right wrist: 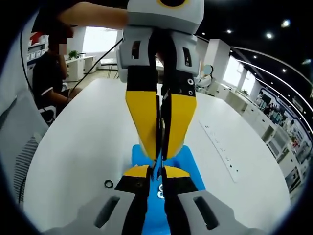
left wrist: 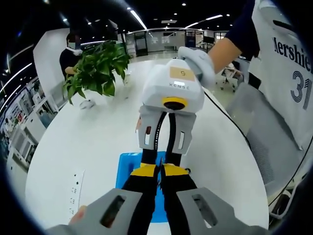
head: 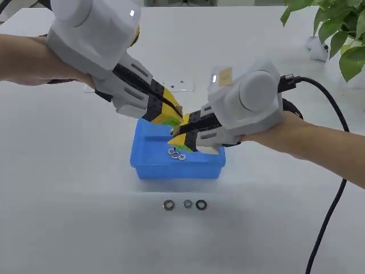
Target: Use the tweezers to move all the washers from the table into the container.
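Now | left hand-held gripper (head: 172,117), right hand-held gripper (head: 178,139): narrow, seemingly pinching tweezers (right wrist: 159,143) | over container (head: 148,153) | washers (head: 187,204), plant (head: 337,25) nearby

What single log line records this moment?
left gripper, right gripper: shut on tweezers over container | table washers: three | container washers: some

Container (head: 149,162): shallow blue rectangular tray, open top, sat flat on the white table (head: 80,222). A small cluster of silver washers (head: 177,153) lay on its floor, near the front wall. Three more washers (head: 187,204) lay flat on the table just in front of it, in a row, close together but apart. Tweezers (right wrist: 160,142): a thin dark sliver pinched between the jaws of the left gripper (head: 178,114) and right gripper (head: 174,138), above the container, mostly hidden.
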